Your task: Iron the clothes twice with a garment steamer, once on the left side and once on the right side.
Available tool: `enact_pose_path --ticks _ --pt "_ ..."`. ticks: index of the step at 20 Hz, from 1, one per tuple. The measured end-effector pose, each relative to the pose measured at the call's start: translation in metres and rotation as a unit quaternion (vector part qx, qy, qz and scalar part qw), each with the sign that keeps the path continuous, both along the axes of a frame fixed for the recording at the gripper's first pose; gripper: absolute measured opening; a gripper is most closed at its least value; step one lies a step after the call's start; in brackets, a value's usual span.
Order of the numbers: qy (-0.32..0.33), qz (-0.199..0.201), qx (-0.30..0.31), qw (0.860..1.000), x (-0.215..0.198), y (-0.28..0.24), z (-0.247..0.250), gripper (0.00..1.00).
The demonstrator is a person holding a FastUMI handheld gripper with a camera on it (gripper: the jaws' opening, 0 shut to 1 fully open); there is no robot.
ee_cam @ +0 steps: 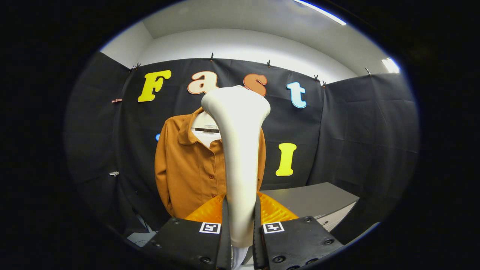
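A white garment steamer (239,150) stands upright between my fingers, its wide head at the top. My gripper (240,221) is shut on the steamer's handle, with both fingers pressing its sides. Beyond it hangs an orange-brown button shirt (187,168) on a hanger against the black cloth wall. The steamer covers the shirt's right half; the left half, collar and left sleeve show. The steamer head sits in front of the collar area, and I cannot tell if it touches the fabric.
A grey table or cabinet top (318,200) lies to the right, beyond my fingers. Black cloth walls close the booth on the left, back and right. Some pale items (140,236) sit low at the left near the floor.
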State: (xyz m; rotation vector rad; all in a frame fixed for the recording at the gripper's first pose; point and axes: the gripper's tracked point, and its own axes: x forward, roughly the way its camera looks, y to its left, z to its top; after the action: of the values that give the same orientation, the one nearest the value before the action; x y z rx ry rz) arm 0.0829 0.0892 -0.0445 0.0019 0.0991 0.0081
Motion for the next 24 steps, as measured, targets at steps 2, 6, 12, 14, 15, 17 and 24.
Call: enact_pose_path --ticks 2,6,12,14,15,17,24 --pt "-0.001 -0.001 -0.001 1.0 0.0 -0.0001 0.001 0.26" --pt "-0.003 -0.004 0.0 1.0 -0.0024 -0.0011 0.0038 0.26" --pt "-0.002 -0.005 0.002 1.0 -0.0015 -0.0023 0.0037 0.26" --pt "-0.003 -0.005 0.002 1.0 -0.0024 -0.002 0.0041 0.26" --pt "-0.004 -0.005 0.003 1.0 -0.0024 -0.002 0.0042 0.26" --pt "-0.003 -0.003 0.003 1.0 -0.0022 -0.0024 0.0038 0.26" --pt "-0.002 -0.001 0.005 1.0 -0.0015 -0.004 0.0041 0.26"
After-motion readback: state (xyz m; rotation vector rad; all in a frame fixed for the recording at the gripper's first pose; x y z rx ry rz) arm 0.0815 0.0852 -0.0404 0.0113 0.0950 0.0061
